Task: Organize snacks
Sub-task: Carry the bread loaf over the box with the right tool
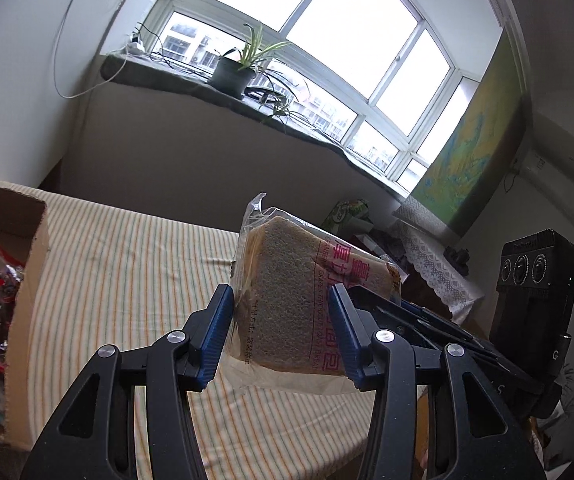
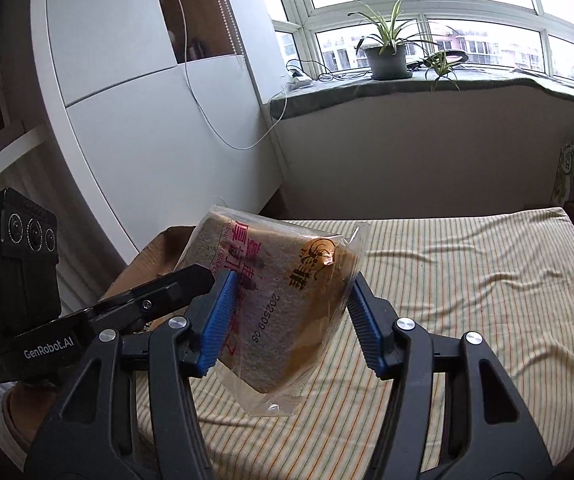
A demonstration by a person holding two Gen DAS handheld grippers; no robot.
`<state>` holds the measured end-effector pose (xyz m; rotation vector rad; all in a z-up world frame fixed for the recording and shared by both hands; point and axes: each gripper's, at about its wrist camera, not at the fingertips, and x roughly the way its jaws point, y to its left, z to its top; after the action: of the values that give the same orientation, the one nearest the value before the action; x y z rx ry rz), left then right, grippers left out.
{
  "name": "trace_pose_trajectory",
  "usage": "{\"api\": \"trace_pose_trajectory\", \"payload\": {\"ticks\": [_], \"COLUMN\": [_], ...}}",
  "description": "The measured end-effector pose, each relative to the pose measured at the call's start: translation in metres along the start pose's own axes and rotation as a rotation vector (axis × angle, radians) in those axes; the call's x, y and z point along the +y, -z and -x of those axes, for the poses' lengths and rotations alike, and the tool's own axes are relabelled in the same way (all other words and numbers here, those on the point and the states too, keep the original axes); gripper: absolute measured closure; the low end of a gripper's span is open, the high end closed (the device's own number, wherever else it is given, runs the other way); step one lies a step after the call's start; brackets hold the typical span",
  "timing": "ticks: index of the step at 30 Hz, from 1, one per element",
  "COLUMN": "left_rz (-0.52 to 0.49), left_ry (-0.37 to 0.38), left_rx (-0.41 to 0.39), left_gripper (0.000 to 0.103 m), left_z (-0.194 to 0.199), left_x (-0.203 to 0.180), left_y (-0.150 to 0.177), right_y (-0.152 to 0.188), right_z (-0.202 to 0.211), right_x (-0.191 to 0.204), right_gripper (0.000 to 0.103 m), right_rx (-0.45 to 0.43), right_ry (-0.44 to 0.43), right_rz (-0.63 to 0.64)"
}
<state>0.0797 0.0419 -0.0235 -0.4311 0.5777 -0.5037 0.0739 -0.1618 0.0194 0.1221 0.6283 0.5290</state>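
Both the left gripper [image 1: 281, 330] and right gripper [image 2: 289, 318] have jaws pinching one clear-wrapped thick bread slice [image 1: 291, 296] above the striped bed [image 1: 127, 264]. Release one side first, then carry it gently to the brown cardboard box [image 1: 27, 288] at nine o'clock.

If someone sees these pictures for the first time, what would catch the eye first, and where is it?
First, the wrapped bread slice with pink print, held in the air above the striped bed sheet. Both the left gripper and the right gripper have their blue pads around it, as in a handover. Next, the open cardboard box of snack packets at the left edge of the left wrist view, and the potted plant on the sill under the bright window.
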Motion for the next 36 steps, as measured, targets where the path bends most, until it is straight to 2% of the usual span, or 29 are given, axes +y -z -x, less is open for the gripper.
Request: {"api": "trace_pose_trajectory", "payload": {"ticks": [4,9,17,23,32,33,34,36], "left_rz": [0.023,0.072,0.172,0.209,0.211,0.214,0.216,0.214], "left_ry": [-0.018,-0.068,-0.216,-0.299,-0.356,-0.363,-0.376,-0.428], "left_rx": [-0.034,-0.079,-0.158,-0.204,-0.214,-0.212,-0.209,-0.207], "left_gripper": [0.056,0.056,0.056,0.056,0.056,0.056,0.056,0.048], "left_z": [0.019,0.049,0.104,0.133,0.136,0.139,0.140,0.142], "left_x": [0.016,0.047,0.115,0.145,0.160,0.164,0.166,0.172], "left_y": [0.000,0.004,0.009,0.007,0.003,0.007,0.010,0.014], "right_y": [-0.002,-0.001,0.005,0.004,0.009,0.012,0.015,0.023], "right_z": [-0.014,-0.048,-0.111,-0.134,-0.163,-0.170,-0.177,-0.178], "right_x": [0.029,0.073,0.149,0.179,0.186,0.187,0.189,0.186], "right_gripper": [0.044,0.044,0.044,0.044,0.044,0.042,0.040,0.022], "right_rx": [0.021,0.069,0.145,0.163,0.212,0.236,0.246,0.216], "right_ry": [-0.024,-0.094,-0.232,-0.296,-0.335,-0.329,-0.283,-0.186], "right_rz": [0.041,0.091,0.169,0.200,0.208,0.228,0.257,0.299]}}
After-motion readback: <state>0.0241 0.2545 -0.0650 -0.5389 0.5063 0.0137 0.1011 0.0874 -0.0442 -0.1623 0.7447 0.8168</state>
